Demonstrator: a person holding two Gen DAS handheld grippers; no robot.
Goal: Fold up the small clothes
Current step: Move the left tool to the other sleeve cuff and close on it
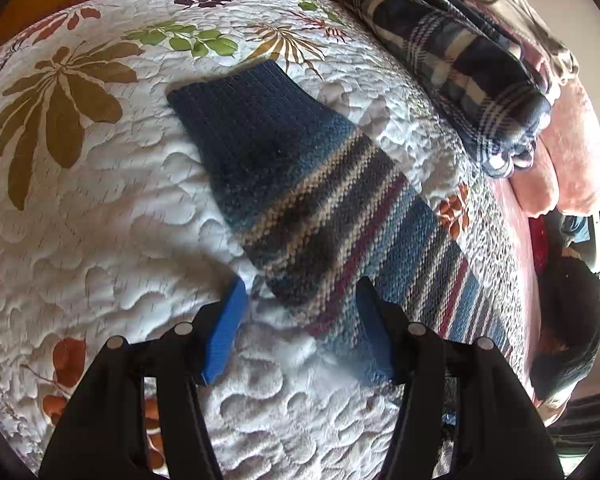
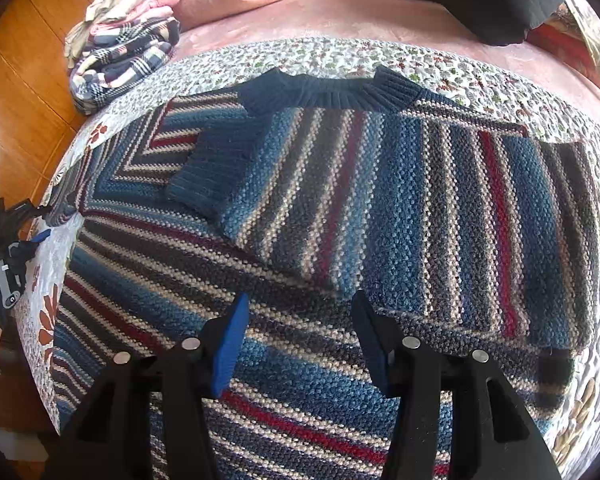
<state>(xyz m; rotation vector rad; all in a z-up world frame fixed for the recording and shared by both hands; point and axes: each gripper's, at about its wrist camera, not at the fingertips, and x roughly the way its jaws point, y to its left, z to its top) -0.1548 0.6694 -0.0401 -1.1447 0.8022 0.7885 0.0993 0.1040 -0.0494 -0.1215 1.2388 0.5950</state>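
Sweater [image 2: 340, 208]: striped knit, flat on the floral quilt [image 1: 100, 208] — one sleeve folded across the chest.
Other sleeve [image 1: 300, 184]: stretched out over the quilt.
Left gripper [image 1: 300, 292]: fingers spread, holding nothing, at the sleeve's edge.
Right gripper [image 2: 300, 308]: fingers spread, empty — above the body.
Plaid blanket [image 1: 460, 68]: bundled nearby.

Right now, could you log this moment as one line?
step: folding sweater | left gripper: open, at sleeve | right gripper: open, above sweater

- My left wrist camera looks down close along its fingers at one sleeve [image 1: 300, 184] on the quilt [image 1: 100, 200].
- My right one faces the sweater [image 2: 340, 220] body; both catch the plaid blanket [image 1: 460, 60].
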